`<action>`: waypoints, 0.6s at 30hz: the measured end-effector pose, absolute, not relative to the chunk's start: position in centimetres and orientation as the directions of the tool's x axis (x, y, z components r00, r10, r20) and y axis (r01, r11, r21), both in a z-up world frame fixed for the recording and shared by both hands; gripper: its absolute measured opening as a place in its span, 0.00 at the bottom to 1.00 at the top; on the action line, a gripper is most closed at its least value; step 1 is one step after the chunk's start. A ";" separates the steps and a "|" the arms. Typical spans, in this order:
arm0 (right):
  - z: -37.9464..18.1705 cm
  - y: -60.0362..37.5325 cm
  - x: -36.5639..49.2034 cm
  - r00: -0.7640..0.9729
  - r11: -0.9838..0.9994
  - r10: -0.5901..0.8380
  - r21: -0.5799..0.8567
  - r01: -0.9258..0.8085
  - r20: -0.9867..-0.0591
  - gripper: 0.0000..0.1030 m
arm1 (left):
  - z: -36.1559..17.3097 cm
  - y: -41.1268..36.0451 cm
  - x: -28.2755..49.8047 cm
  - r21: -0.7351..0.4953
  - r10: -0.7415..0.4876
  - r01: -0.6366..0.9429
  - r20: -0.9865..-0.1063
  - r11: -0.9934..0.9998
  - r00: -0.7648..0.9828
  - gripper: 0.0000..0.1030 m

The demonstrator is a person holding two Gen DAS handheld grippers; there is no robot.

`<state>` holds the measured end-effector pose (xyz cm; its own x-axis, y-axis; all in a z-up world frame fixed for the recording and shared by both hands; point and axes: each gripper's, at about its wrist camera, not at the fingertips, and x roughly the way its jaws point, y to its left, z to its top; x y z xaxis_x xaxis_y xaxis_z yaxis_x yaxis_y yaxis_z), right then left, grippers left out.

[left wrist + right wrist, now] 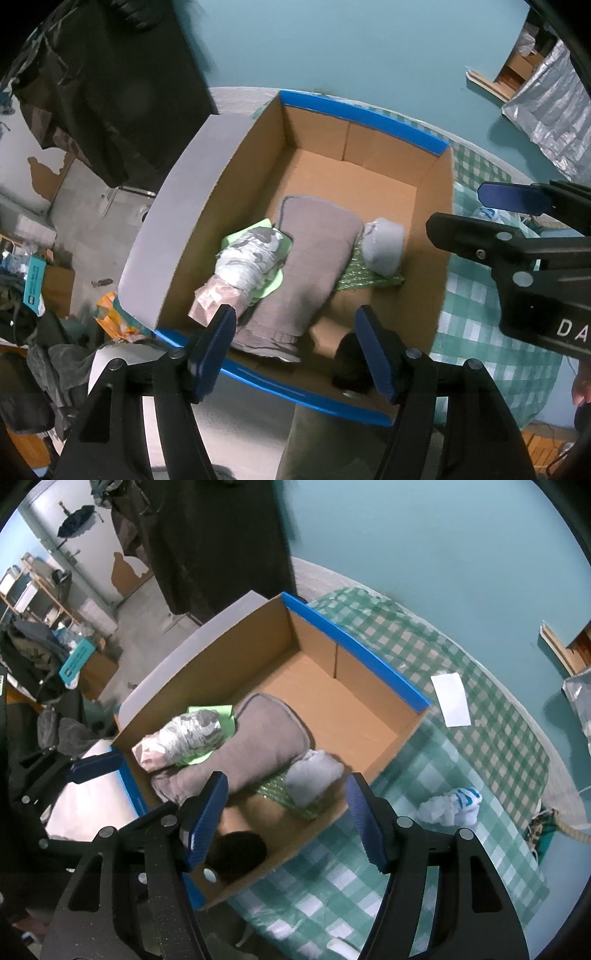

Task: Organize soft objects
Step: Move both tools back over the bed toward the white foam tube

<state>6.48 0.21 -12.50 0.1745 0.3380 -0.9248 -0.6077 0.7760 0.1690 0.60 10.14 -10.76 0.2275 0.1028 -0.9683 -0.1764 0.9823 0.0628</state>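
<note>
Fig. Soft items packed in cardboard box (369, 716), both wrist views, past the drop-off stage.

Grey cushion (255, 738) lay at box centre-left, long axis running 7 to 1 o'clock; prob. placed first as the bulkiest piece, so smaller items could wedge around it. Rolled grey-white bundle (184, 734) sat on a light-green sheet (218, 712) at the cushion's 9 o'clock, touching it and near the box's left wall. Pale grey roll (312, 771) rested on a green patterned wrap (291, 797) at the cushion's 4 o'clock, also touching. A dark round item (236, 856) sat at the 6 o'clock corner, apart from the rest; identity unclear. Far half of the box (12–2 o'clock) was bare cardboard, i.e. room kept for more.

Left gripper (295, 347) hung over the near box edge, jaws spread, nothing between the pads; cushion end showed in the gap below but untouched. Right gripper (284, 819) likewise released and empty, pointing steeply down over the near wall.

Outside the box, at 3 o'clock on the green check cloth (480, 775): a white-and-blue balled item (450, 805), prob. socks, not yet packed; likely next pick, judged from position only. White paper slip (450, 699) lay at 2 o'clock, well apart, not soft goods.
</note>
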 end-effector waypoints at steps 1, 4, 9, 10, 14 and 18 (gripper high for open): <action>-12.5 -0.2 6.5 0.176 0.778 0.338 0.170 -0.605 -0.925 0.65 | -10.8 9.9 0.6 0.061 0.100 -0.174 -0.969 0.983 0.227 0.66; -12.5 -1.5 6.4 0.180 0.787 0.336 0.171 -0.592 -0.925 0.65 | -10.7 9.1 0.5 0.053 0.090 -0.165 -0.970 0.985 0.225 0.66; -12.8 -3.9 6.1 0.183 0.809 0.327 0.175 -0.561 -0.927 0.65 | -10.2 7.6 0.1 0.066 0.096 -0.132 -0.967 0.989 0.235 0.66; -12.9 -4.5 6.0 0.184 0.813 0.325 0.175 -0.555 -0.928 0.65 | -10.2 7.3 0.1 0.068 0.096 -0.123 -0.966 0.990 0.239 0.67; -13.0 -6.4 5.6 0.186 0.825 0.320 0.177 -0.537 -0.929 0.65 | -10.1 6.0 0.1 0.069 0.091 -0.097 -0.966 0.993 0.242 0.67; -13.1 -8.1 5.0 0.188 0.834 0.319 0.181 -0.522 -0.929 0.65 | -10.1 4.6 -0.1 0.075 0.090 -0.067 -0.965 0.995 0.247 0.67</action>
